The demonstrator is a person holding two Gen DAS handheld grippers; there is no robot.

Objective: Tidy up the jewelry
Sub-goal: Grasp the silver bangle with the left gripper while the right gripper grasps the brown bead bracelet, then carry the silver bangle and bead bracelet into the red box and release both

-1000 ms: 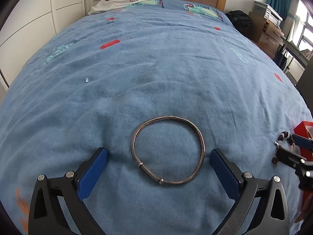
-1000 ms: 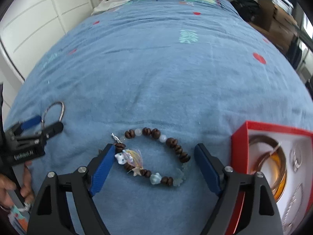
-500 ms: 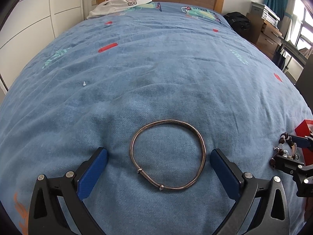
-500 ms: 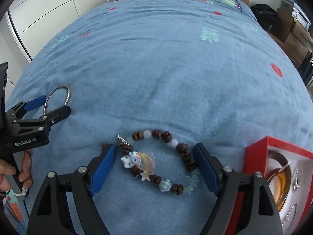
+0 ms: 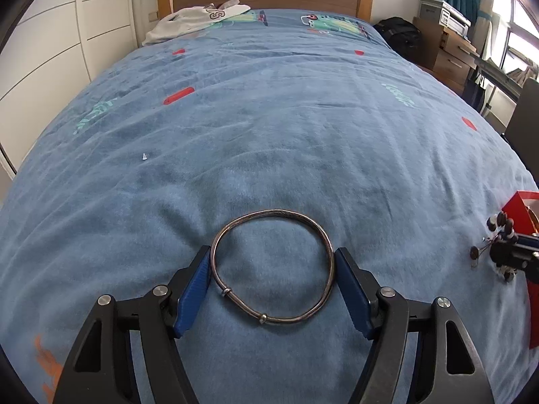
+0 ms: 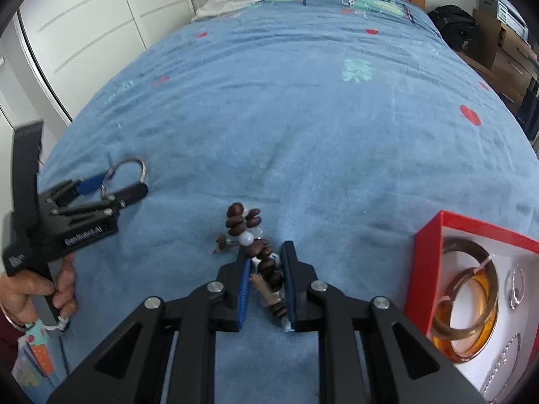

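A thin silver bangle (image 5: 273, 269) lies on the blue bedspread (image 5: 269, 118). My left gripper (image 5: 273, 276) is closed onto its two sides, both blue pads touching the ring. It also shows in the right wrist view (image 6: 124, 175). My right gripper (image 6: 266, 266) is shut on a brown bead bracelet (image 6: 249, 232), squeezed into a narrow bunch between the pads. The bracelet also shows at the right edge of the left wrist view (image 5: 498, 229). A red jewelry box (image 6: 471, 289) sits to the right.
The red box holds an amber bangle (image 6: 465, 303), silver earrings (image 6: 517, 289) and a chain. A white garment (image 5: 195, 20) lies by the wooden headboard. White wardrobe doors stand left; a desk and black bag stand right.
Both grippers have closed: the left one onto the silver bangle, the right one onto the bead bracelet, which is now bunched up between the pads.
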